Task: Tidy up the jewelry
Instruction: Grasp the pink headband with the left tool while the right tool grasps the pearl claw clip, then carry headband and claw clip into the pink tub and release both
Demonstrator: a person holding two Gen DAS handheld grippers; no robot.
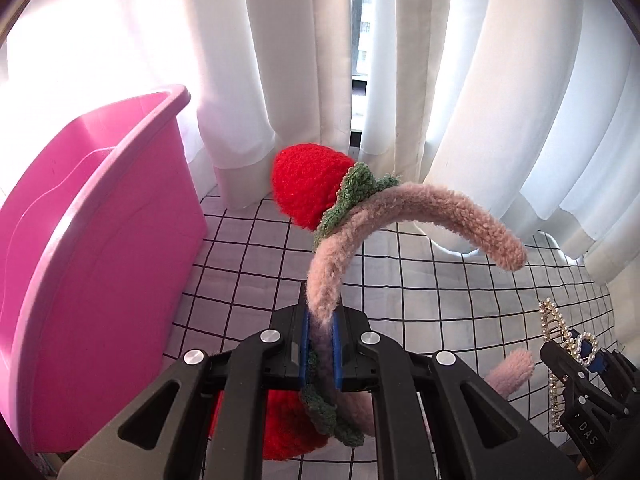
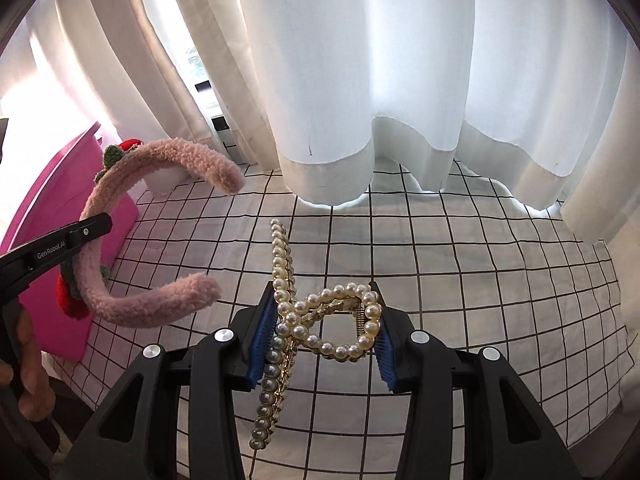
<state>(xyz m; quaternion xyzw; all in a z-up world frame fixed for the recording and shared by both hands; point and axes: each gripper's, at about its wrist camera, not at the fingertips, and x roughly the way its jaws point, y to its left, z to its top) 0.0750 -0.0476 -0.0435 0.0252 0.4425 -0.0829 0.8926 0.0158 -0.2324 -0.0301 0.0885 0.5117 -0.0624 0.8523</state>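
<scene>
My left gripper (image 1: 320, 346) is shut on a fuzzy pink headband (image 1: 404, 216) with red knitted strawberries (image 1: 308, 184), held up above the grid cloth. The headband also shows in the right wrist view (image 2: 152, 312), with the left gripper (image 2: 94, 228) clamped on its middle. My right gripper (image 2: 324, 330) is shut on a gold pearl hair claw clip (image 2: 340, 320), gripping its looped handles. That clip also shows in the left wrist view (image 1: 560, 328), low at the right, in the right gripper (image 1: 592, 364).
A pink plastic bin (image 1: 92, 264) stands at the left on a white cloth with a black grid (image 2: 480, 272); the bin also shows in the right wrist view (image 2: 52, 200). White curtains (image 2: 360, 80) hang along the back edge.
</scene>
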